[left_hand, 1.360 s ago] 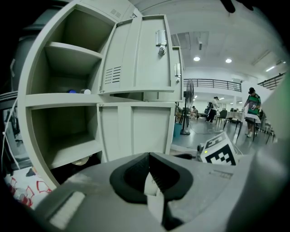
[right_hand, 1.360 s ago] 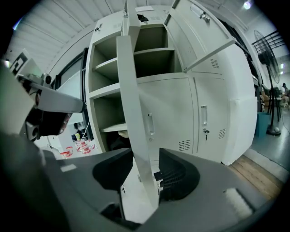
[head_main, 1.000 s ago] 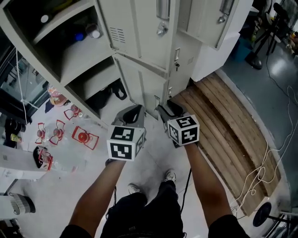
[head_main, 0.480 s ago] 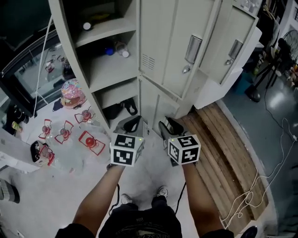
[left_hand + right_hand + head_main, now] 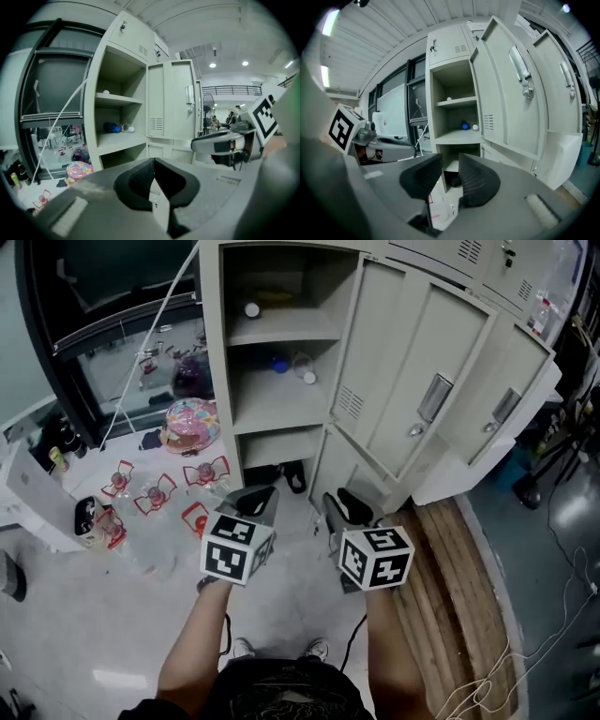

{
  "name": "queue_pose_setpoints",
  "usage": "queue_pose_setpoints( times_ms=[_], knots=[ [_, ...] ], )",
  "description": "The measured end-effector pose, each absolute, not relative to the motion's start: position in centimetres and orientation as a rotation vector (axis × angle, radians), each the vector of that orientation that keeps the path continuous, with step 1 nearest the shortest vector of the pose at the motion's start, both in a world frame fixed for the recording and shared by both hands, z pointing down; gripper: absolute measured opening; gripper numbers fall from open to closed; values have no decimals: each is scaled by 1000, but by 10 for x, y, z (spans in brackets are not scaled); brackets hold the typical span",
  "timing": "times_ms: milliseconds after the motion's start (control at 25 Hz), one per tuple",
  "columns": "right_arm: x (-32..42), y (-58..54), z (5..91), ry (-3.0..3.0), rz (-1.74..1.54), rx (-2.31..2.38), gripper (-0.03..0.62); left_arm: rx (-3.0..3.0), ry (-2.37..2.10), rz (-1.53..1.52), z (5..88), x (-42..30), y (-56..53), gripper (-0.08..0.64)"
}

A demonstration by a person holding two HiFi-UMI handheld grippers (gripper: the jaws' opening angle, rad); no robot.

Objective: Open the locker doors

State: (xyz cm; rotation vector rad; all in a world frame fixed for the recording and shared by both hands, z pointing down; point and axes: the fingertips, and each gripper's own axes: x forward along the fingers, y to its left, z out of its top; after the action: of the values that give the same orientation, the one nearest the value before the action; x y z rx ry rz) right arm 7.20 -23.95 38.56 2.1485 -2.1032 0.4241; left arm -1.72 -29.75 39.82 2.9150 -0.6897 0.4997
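The grey locker bank fills the top of the head view. Its left column stands open, showing shelves and a blue bottle. Two tall doors with handles, the nearer and the farther, hang swung out to the right, and a lower door is ajar. The small top lockers are closed. My left gripper is shut on nothing, short of the lockers. My right gripper is open and empty beside it; its jaws have just been closing.
Clear plastic packs with red parts and a colourful bowl lie on the floor at the left. Wooden planks and loose cables lie at the right. A dark bag sits in the bottom compartment.
Both grippers have risen in front of the lockers, and the head view has tipped up to show the whole open column. The right jaws have narrowed.
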Motion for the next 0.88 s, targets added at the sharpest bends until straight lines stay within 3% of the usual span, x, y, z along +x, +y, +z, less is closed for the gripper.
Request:
queue_pose_setpoints(
  times_ms=[360, 880],
  knots=[
    [51, -248, 351, -2159, 356, 2114, 78, 2880, -928, 358, 357, -77, -320, 5],
    [39, -254, 339, -2184, 265, 2100, 2, 2907, -966, 425, 351, -80, -316, 5]
  ],
)
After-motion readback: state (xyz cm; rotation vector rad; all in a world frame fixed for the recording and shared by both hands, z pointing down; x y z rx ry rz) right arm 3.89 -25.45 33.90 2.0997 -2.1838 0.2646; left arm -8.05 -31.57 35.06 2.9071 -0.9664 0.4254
